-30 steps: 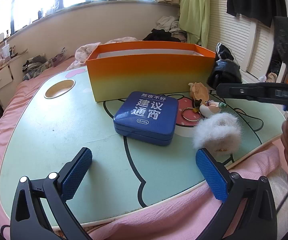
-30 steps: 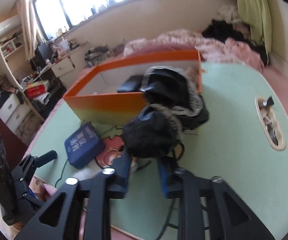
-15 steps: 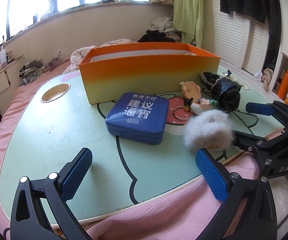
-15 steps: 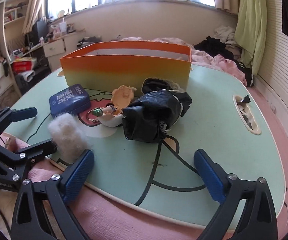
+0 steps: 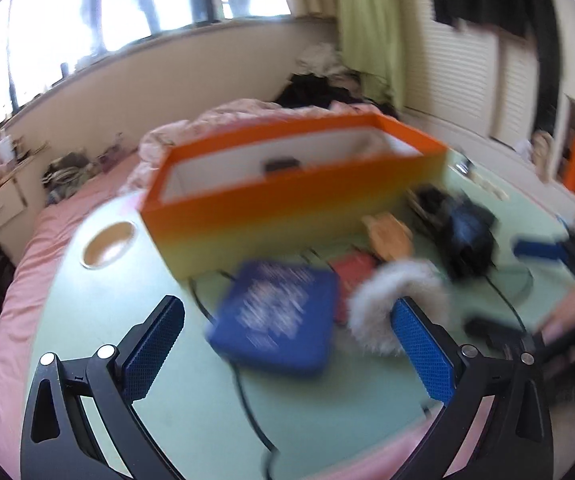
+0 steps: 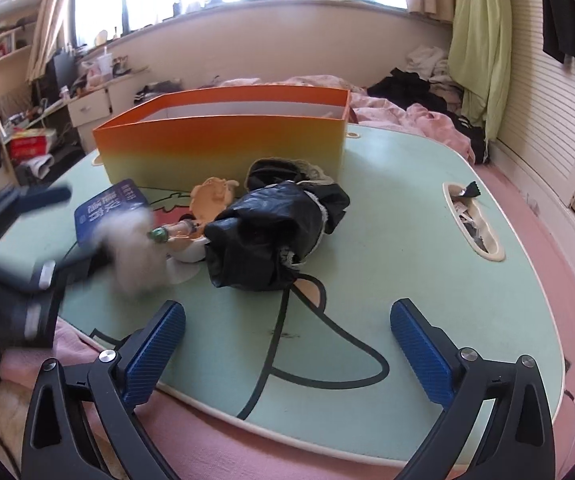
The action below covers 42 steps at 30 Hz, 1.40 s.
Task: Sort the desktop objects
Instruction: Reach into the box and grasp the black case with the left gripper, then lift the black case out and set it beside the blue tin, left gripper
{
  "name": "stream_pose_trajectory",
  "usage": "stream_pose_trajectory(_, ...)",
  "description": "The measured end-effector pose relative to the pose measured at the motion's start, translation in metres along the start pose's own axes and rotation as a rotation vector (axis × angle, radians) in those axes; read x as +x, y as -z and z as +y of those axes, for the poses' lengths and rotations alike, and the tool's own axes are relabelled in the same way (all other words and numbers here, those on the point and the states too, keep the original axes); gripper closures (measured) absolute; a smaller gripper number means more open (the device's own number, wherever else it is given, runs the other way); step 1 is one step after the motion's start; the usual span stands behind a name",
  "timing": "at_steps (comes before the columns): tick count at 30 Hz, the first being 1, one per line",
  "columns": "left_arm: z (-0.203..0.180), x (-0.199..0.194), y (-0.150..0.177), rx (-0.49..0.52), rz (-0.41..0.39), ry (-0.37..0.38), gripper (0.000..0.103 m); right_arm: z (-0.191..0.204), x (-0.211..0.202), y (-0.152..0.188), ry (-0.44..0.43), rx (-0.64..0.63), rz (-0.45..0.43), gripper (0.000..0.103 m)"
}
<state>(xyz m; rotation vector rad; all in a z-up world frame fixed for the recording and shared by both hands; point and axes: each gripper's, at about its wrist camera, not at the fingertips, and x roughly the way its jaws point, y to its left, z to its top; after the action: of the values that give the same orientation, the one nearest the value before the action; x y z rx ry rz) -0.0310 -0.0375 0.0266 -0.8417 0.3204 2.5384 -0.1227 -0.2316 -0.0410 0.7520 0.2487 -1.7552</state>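
Tin point(image 5: 275, 316), pompom point(image 5: 383, 312), black bundle point(image 6: 275, 236) on bench point(image 6: 399, 248) before orange box point(image 6: 223, 140). Left gripper point(image 5: 287, 352) wide open, empty, over tin. Right gripper point(image 6: 287, 344) spread fully, gripping nothing.

Two low wrist views from the table's point(image 6: 427, 248) near edge, angled downward, sharing the orange box point(image 5: 287, 216).

On the tabletop point(image 6: 427, 248) stand one orange box point(image 6: 223, 148), one blue tin point(image 5: 275, 316), one white fluffy pom-pom point(image 5: 391, 300), one crumpled black garment point(image 6: 279, 236), one tan figurine point(image 6: 211, 200) and one small white item with a green tip point(image 6: 175, 236). Two recessed holes are cut into the tabletop: one round point(image 5: 107, 242) and one elongated point(image 6: 473, 224).
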Motion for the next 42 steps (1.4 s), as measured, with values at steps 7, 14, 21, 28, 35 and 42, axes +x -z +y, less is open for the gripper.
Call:
stream_pose_trajectory(7,0.021,-0.039,-0.068,-0.174,-0.102,0.133,0.0,0.002,-0.001,0.0,-0.009,-0.009,0.0,0.0)
stream_pose_trajectory(14,0.018,0.104,-0.139,-0.163,0.325,0.064,0.044,0.004,-0.001,0.0,-0.008,-0.007,0.0,0.0)
stream_pose_trajectory(21,0.01,0.173,-0.127,-0.142,0.517,-0.04,0.063,0.012,-0.002,0.0,-0.011,-0.007,-0.002,0.0)
stream_pose_trajectory(28,0.035,0.113,-0.14,-0.208,0.318,0.105,0.063,0.013,-0.003,0.001,-0.014,-0.006,0.0,0.0)
stream_pose_trajectory(35,0.029,0.002,-0.111,-0.145,0.156,0.293,0.063,0.017,-0.004,0.0,-0.01,-0.003,0.005,0.0)
stream_pose_trajectory(42,0.005,0.035,-0.066,-0.099,0.238,0.315,0.063,0.012,-0.003,-0.002,-0.015,-0.002,0.011,0.0)
